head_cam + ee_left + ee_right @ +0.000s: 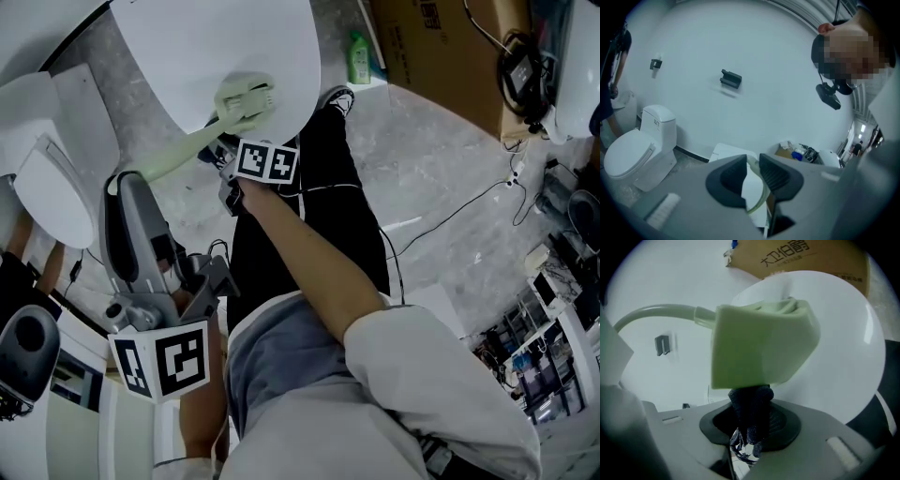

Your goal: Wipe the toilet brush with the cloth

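A round white tabletop (187, 42) fills the 12 o'clock part of the head view. A white toilet (640, 147) stands against the wall at 9 o'clock in the left gripper view. A brown cardboard box (441, 56) sits on the grey floor (441, 197) at 1 o'clock in the head view.

The left tongs (753, 174) come up from 7 o'clock in the head view. Their dark pads stand a narrow gap apart, clamped on the thin curved handle of the pale green toilet brush (246, 101). From there the handle runs toward 1 o'clock, and the blocky brush head lies against the near edge of the tabletop, just above centre.

The right tongs (751, 422) reach in from 5 o'clock, with their marker cube just below the brush head. They are closed tight on a bunched dark cloth (749, 405), whose upper end touches the underside of the brush head.

A small green bottle (358, 58) stands on the floor at 12 o'clock, just beside the box.
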{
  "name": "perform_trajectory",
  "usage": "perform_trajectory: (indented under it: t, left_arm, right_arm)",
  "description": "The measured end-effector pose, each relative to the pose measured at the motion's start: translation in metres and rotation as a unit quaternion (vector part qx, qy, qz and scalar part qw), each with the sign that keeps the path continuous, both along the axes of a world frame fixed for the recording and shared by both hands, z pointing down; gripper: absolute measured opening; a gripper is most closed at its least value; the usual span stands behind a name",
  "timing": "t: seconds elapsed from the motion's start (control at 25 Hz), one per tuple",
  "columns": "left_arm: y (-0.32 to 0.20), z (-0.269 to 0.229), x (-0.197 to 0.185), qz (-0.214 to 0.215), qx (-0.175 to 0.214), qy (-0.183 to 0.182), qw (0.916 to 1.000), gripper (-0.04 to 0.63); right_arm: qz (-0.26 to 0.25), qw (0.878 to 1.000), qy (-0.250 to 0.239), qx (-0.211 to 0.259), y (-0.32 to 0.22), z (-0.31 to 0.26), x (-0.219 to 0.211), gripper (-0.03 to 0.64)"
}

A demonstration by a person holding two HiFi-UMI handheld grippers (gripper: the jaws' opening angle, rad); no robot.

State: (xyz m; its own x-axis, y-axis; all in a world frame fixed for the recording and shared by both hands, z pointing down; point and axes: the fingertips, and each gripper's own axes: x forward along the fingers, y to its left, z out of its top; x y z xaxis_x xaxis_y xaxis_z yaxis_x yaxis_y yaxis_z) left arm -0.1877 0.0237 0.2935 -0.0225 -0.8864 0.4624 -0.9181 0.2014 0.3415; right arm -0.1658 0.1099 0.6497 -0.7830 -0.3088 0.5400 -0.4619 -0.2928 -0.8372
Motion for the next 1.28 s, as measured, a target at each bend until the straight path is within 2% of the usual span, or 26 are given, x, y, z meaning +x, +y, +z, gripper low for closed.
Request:
perform_trajectory:
  t: [0.36, 0.68, 0.84, 1.28]
  left_arm:
    - [0.001, 0.0, -0.001, -0.001, -0.001, -0.004, 1.0, 0.0]
    - [0.0, -0.002, -0.001, -0.001, -0.003, -0.003, 1.0, 0.0]
    - [0.001, -0.002, -0.001, -0.005, -0.007, -0.001, 1.0, 0.0]
    - [-0.001, -0.005, -0.001, -0.003, -0.013, -0.012, 0.9998, 0.0]
  right_arm:
    - [-0.032, 0.999, -0.002, 0.022, -0.01, -0.025, -0.004, 0.095]
    - [-0.143, 0.988, 0.012, 0.061, 0.0, -0.047, 0.003, 0.097]
    - [-0.175, 0.983, 0.014, 0.061, 0.002, -0.054, 0.006, 0.097]
    - [-0.198, 0.979, 0.0, 0.05, 0.003, -0.069, 0.016, 0.097]
